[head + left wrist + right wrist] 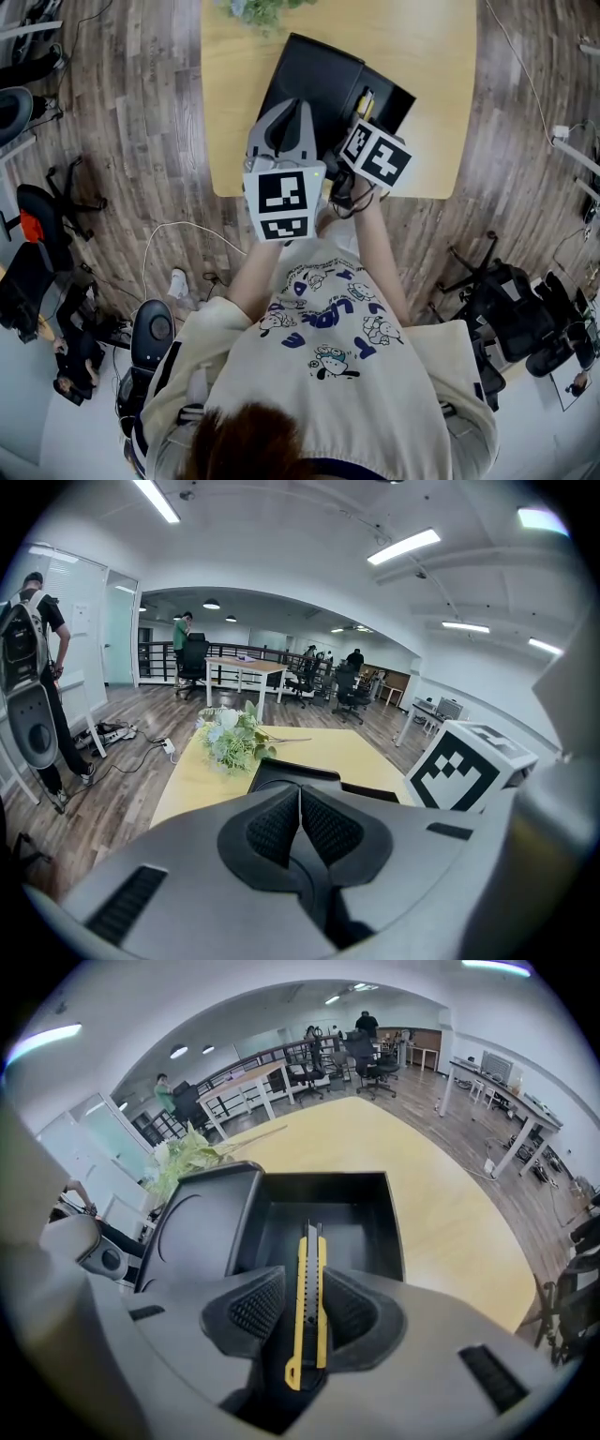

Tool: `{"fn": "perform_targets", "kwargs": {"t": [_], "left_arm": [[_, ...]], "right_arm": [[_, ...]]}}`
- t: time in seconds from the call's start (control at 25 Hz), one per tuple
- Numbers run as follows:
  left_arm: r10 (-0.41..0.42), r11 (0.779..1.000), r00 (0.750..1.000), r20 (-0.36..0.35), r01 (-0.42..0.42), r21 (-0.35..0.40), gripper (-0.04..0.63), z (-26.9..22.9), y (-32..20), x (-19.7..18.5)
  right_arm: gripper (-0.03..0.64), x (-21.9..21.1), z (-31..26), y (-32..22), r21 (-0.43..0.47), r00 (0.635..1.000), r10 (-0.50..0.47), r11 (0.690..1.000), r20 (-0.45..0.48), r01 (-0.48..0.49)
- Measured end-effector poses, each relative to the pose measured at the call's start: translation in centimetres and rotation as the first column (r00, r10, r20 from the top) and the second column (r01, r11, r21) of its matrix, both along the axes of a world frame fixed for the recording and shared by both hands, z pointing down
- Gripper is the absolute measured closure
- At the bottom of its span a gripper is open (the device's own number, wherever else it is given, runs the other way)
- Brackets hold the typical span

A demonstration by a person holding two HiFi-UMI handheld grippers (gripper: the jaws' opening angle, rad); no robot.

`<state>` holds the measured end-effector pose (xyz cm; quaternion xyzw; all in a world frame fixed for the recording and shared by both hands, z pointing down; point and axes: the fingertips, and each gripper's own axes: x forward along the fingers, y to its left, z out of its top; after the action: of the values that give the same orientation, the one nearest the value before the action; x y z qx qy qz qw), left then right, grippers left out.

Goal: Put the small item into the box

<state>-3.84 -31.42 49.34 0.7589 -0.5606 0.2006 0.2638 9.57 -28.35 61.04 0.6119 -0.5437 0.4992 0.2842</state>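
A yellow utility knife (pixel 307 1307) lies lengthwise between the jaws of my right gripper (pixel 305 1290), its blade end pointing over the open black box (pixel 323 1213). A thin dark gap shows between the left pad and the knife, so the jaws stand open around it. In the head view the right gripper (pixel 361 114) hovers at the box's near edge (pixel 389 94), with a bit of the yellow knife (pixel 365 101) showing. My left gripper (pixel 300 822) is shut with its pads touching and nothing between them. It hangs beside the right one, above the box's flat lid (pixel 314 70).
The box rests on a yellow table (pixel 427 56) with a bunch of pale flowers (pixel 234 738) at its far end. Wood floor, office chairs (pixel 511 305) and cables surround the table. People stand further back in the room.
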Motion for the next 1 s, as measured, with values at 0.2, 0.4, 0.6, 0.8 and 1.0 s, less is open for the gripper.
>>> {"fn": "perform_targets", "kwargs": {"t": [0.2, 0.4, 0.6, 0.8, 1.0], "left_arm": [[0.006, 0.999, 1.0, -0.006, -0.006, 0.051, 0.575, -2.1, 0.1, 0.6], [0.012, 0.992, 1.0, -0.005, -0.011, 0.126, 0.575, -5.3, 0.2, 1.5], [0.013, 0.977, 1.0, -0.004, -0.012, 0.211, 0.575, -8.8, 0.5, 2.0], [0.008, 0.958, 1.0, 0.001, -0.008, 0.288, 0.575, -12.0, 0.8, 2.3], [0.006, 0.936, 1.0, 0.001, -0.006, 0.351, 0.575, -14.6, 1.1, 2.7]], "right_arm": [[0.524, 0.8, -4.5, -1.2, 0.159, 0.999, -0.011, 0.987, -0.031, 0.016], [0.568, 1.6, -10.4, -2.3, 0.363, 0.997, -0.042, 0.93, -0.067, 0.063], [0.575, 1.2, -15.7, -2.6, 0.506, 0.994, -0.082, 0.855, -0.076, 0.109], [0.577, 0.8, -19.2, -2.3, 0.591, 0.991, -0.107, 0.795, -0.084, 0.136], [0.578, 0.8, -22.9, -1.9, 0.672, 0.988, -0.118, 0.725, -0.098, 0.153]]}}
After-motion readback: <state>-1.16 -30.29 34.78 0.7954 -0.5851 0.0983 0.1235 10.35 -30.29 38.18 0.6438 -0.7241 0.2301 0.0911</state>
